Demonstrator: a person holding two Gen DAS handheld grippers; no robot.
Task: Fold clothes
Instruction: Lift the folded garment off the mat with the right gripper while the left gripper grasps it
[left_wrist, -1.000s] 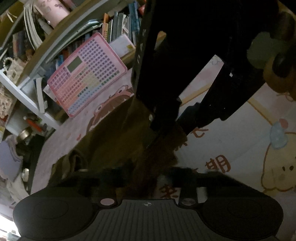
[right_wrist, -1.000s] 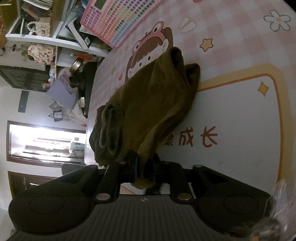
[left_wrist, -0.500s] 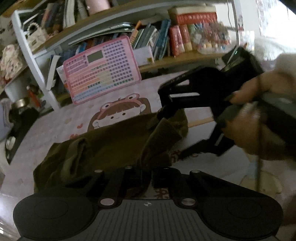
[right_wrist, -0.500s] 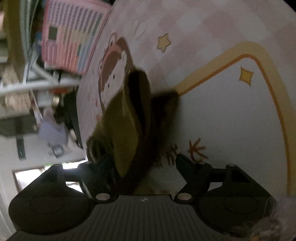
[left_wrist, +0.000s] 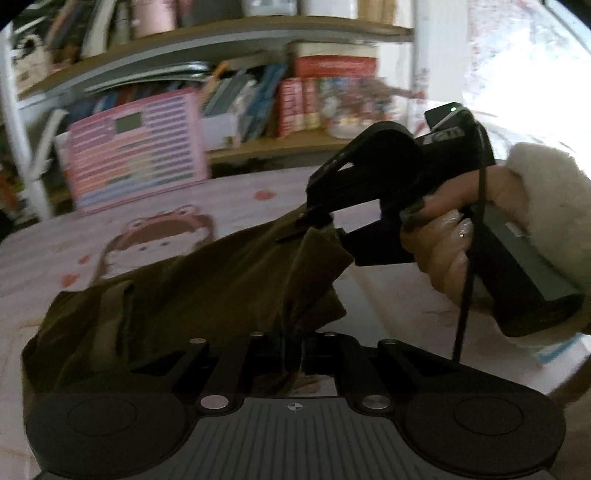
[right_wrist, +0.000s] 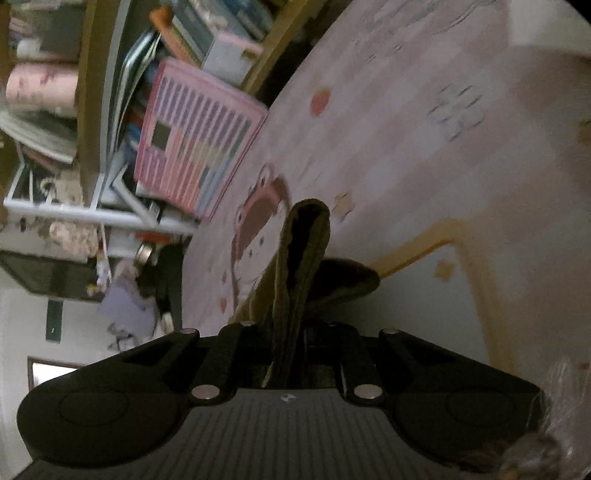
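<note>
Cloth first: the olive-brown garment (left_wrist: 177, 295) has its left bulk slumped on the bench (left_wrist: 55, 251), over the pink cartoon mat near the left edge, while its right end is raised off the surface. Both tongs are pinching that raised end. The left tongs (left_wrist: 291, 345) are pressed together on a bunched corner close to the near edge. The right tongs (left_wrist: 314, 221), gripped by a hand (left_wrist: 447, 240) in a fluffy pale sleeve, clamp a corner a little farther back; the right wrist view shows those tongs (right_wrist: 291, 343) closed on a doubled edge of fabric.

My reading is that a fold is under way, the lifted end likely to be carried leftward over the resting part. That would call for both corners travelling level and together, kept taut.

The garment's long axis runs left to right along the bench, its lifted end pointing right.
</note>
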